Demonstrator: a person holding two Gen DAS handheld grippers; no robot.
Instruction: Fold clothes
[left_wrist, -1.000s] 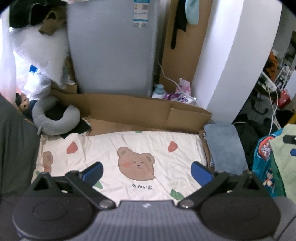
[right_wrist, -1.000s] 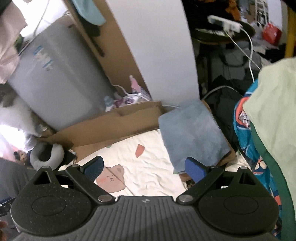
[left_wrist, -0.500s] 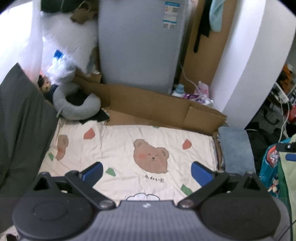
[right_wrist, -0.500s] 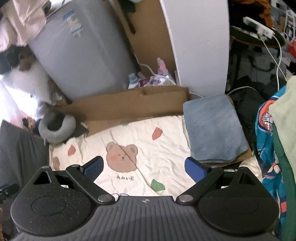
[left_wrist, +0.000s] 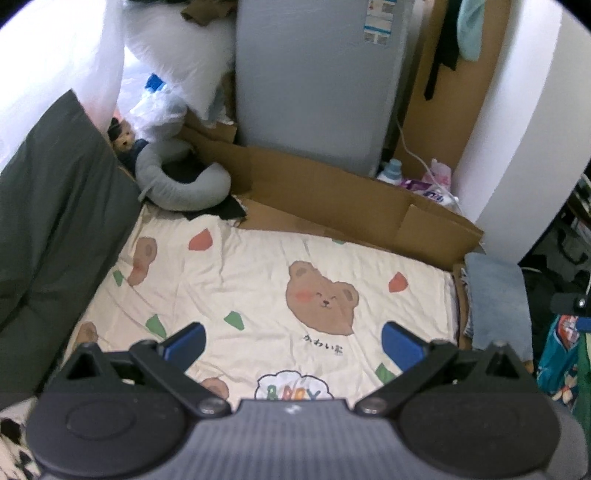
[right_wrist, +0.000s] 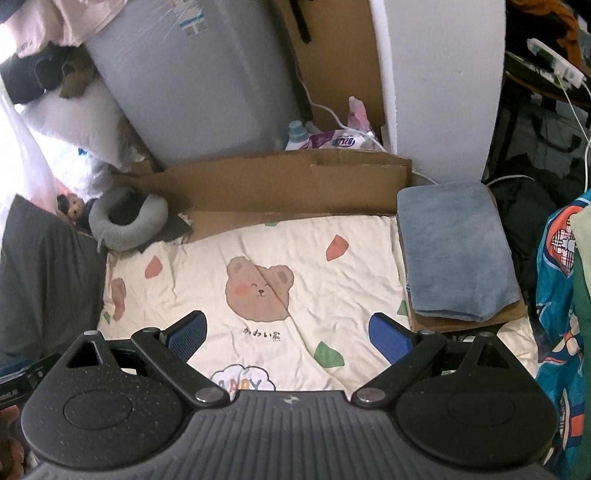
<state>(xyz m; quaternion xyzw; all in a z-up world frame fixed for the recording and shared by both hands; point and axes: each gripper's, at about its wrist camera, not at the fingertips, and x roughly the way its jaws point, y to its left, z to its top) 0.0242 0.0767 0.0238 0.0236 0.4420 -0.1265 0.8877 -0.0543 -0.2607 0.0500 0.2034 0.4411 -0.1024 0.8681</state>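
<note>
Both views have swung left over the bear sheet (left_wrist: 258, 280), fingers (left_wrist: 186, 341) spread empty, its near edge hidden.

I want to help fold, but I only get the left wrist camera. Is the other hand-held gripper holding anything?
Observer: No. The right hand-held gripper is open, with nothing between its fingers, above the bear-print sheet.
Operator: What's under the near end of the blue towel? My gripper hides it.
Observer: The folded blue towel lies on a cardboard sheet, which sticks out past its near corner.
Operator: Anything further right?
Observer: A white power strip sits on a dark table at the far right, with white cables hanging down.
</note>
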